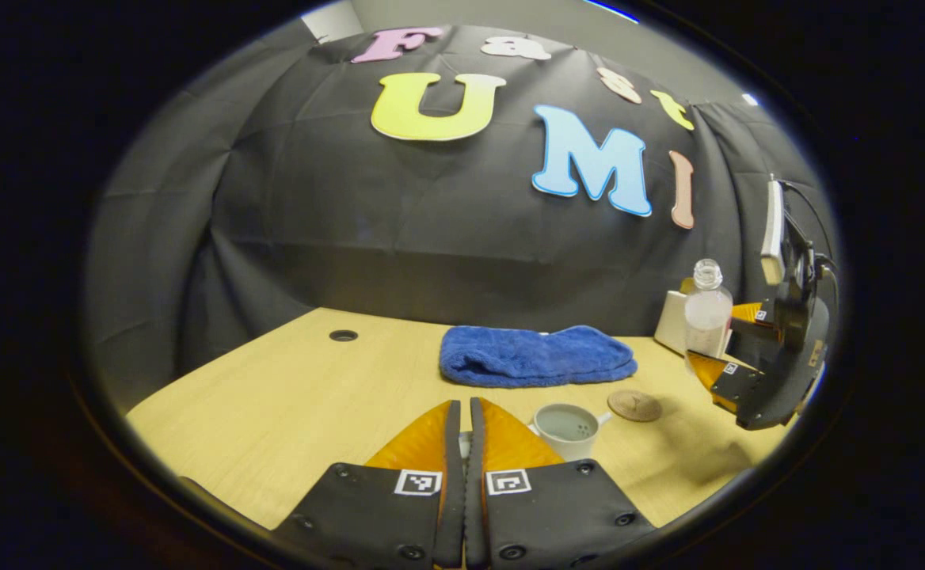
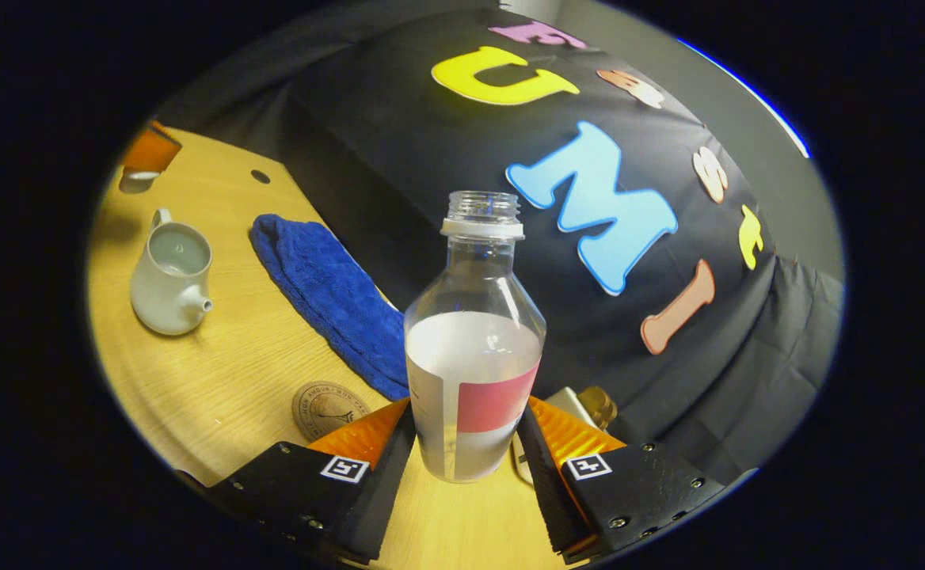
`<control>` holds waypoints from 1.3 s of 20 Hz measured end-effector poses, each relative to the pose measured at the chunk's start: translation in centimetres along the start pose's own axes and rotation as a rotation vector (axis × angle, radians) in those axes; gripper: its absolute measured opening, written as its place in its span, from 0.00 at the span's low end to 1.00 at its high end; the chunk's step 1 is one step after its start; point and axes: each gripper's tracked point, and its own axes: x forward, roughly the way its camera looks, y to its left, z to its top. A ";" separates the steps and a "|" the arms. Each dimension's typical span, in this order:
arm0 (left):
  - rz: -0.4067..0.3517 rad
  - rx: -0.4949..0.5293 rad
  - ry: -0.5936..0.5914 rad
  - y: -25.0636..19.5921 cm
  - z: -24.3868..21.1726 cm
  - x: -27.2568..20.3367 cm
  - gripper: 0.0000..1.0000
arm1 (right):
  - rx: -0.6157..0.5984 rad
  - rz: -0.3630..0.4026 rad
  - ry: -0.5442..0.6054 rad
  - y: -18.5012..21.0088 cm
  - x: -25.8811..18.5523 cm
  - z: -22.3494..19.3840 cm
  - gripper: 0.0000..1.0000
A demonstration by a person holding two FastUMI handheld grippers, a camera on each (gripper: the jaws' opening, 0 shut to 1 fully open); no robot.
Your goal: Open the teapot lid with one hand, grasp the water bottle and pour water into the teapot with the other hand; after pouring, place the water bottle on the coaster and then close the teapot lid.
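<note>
**Bottle pinched low, teapot uncovered**

Right hand-held gripper (image 2: 466,443) pinches the bottle (image 2: 474,348) low on its label: uncapped, part full, probably light, slick, squashable. Teapot (image 2: 169,277) at ten o'clock, coaster (image 2: 328,409) nearer. Left hand-held gripper (image 1: 465,427): pressed together.

A light wooden tabletop (image 1: 288,396) sits in front of a black cloth wall. A folded blue towel (image 1: 536,356) lies along the tabletop's far edge, just before the cloth. A small round hole (image 1: 343,336) is set into the tabletop near its far left corner. Near the far right corner stands a white box-like item (image 1: 672,321), with a small amber-coloured object (image 2: 597,405) beside it, too hidden to tell apart.
</note>
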 end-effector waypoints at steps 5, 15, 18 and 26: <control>0.008 -0.004 -0.003 0.4 -0.1 -0.2 0.07 | -0.199 -0.010 -0.055 1.5 0.7 1.8 0.76; 0.006 0.000 0.008 0.5 -0.5 -0.3 0.07 | -0.565 -0.074 -0.181 3.7 1.2 4.5 0.75; 0.007 0.000 0.008 0.6 -0.5 -0.4 0.07 | -0.642 -0.083 -0.204 4.3 0.9 4.8 0.72; 0.013 -0.002 0.015 0.8 -0.8 -0.4 0.07 | -0.829 -0.094 -0.254 5.0 1.5 5.8 0.75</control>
